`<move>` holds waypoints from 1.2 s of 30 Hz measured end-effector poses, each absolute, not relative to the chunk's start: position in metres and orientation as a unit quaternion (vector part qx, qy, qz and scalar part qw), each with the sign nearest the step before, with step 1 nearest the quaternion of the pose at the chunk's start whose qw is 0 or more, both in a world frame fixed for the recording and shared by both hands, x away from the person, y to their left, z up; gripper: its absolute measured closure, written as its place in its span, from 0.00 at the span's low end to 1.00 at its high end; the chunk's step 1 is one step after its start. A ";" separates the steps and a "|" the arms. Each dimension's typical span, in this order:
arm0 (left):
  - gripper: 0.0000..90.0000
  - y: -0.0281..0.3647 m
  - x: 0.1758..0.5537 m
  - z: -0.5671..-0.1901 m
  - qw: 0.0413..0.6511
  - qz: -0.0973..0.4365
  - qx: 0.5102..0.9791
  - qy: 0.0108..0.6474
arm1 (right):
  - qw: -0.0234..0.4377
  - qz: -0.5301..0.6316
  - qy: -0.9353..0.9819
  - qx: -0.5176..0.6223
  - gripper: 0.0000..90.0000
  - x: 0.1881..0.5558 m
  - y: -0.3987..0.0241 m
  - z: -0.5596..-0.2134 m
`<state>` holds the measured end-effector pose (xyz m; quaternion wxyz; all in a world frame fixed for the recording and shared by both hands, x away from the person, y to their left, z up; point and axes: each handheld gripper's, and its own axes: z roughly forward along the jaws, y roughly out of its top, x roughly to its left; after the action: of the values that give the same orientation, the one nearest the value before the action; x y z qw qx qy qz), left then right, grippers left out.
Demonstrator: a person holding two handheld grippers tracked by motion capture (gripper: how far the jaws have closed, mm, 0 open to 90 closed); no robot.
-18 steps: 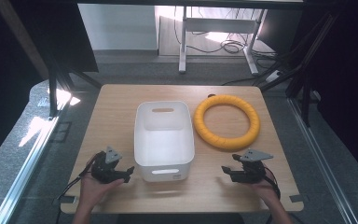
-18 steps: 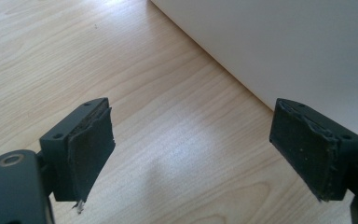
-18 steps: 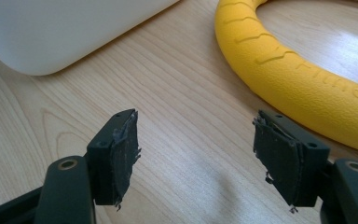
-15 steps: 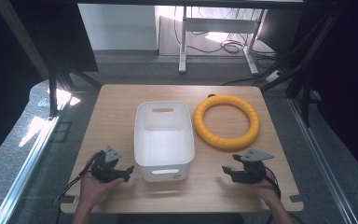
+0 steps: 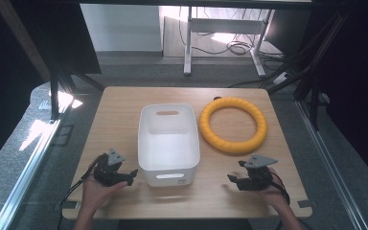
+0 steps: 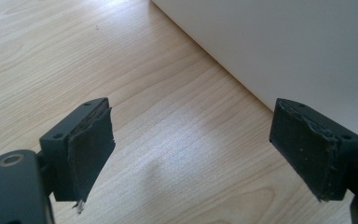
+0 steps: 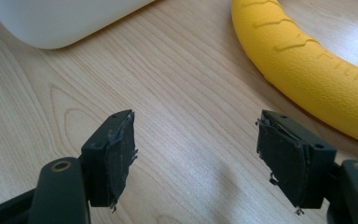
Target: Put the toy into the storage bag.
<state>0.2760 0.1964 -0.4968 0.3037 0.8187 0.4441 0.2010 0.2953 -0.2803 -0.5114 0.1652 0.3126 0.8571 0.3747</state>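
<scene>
A white plastic bin (image 5: 168,143) stands empty in the middle of the wooden table (image 5: 120,115). A yellow ring (image 5: 233,124) lies flat to its right. My left gripper (image 5: 129,175) rests near the table's front edge, just left of the bin, with its jaws open and nothing between them. In the left gripper view the left gripper (image 6: 193,151) faces the bin's wall (image 6: 284,46). My right gripper (image 5: 234,180) sits at the front right, open and empty. In the right gripper view the right gripper (image 7: 196,158) points at bare wood, with the ring (image 7: 307,60) ahead on the right and the bin's corner (image 7: 60,21) on the left.
The table's front edge (image 5: 187,214) runs just behind both hands. Dark frame posts (image 5: 52,91) stand off the left side, and a desk with cables (image 5: 230,45) is on the floor beyond the far edge.
</scene>
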 end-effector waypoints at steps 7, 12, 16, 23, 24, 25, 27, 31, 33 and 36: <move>0.15 0.199 0.275 -0.494 0.308 0.201 0.816 0.446 | 0.158 0.398 0.842 0.329 0.29 0.296 -0.283 -0.501; 0.15 0.201 0.274 -0.492 0.309 0.199 0.814 0.449 | 0.167 0.393 0.845 0.322 0.30 0.303 -0.282 -0.493; 0.15 0.201 0.275 -0.493 0.306 0.199 0.817 0.447 | 0.163 0.376 0.862 0.297 0.31 0.310 -0.278 -0.490; 0.16 0.203 0.274 -0.491 0.311 0.197 0.816 0.445 | 0.149 0.334 0.892 0.265 0.32 0.341 -0.272 -0.468; 0.16 0.204 0.273 -0.490 0.313 0.197 0.815 0.446 | 0.144 0.325 0.898 0.261 0.32 0.351 -0.270 -0.463; 0.16 0.204 0.273 -0.490 0.313 0.197 0.815 0.446 | 0.144 0.325 0.898 0.261 0.32 0.351 -0.270 -0.463; 0.16 0.204 0.273 -0.490 0.313 0.197 0.815 0.447 | 0.133 0.319 0.902 0.259 0.32 0.360 -0.268 -0.460; 0.16 0.204 0.274 -0.491 0.308 0.199 0.816 0.447 | 0.126 0.294 0.912 0.257 0.32 0.378 -0.265 -0.463; 0.16 0.203 0.274 -0.491 0.307 0.198 0.817 0.446 | 0.118 0.283 0.917 0.256 0.33 0.385 -0.265 -0.465; 0.16 0.203 0.274 -0.491 0.307 0.199 0.817 0.446 | 0.111 0.271 0.922 0.254 0.33 0.396 -0.264 -0.469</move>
<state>0.2738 0.2031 -0.4912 0.3073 0.8166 0.4464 0.1986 0.3958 -0.2644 -0.4686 0.1110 0.2538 0.9218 0.2713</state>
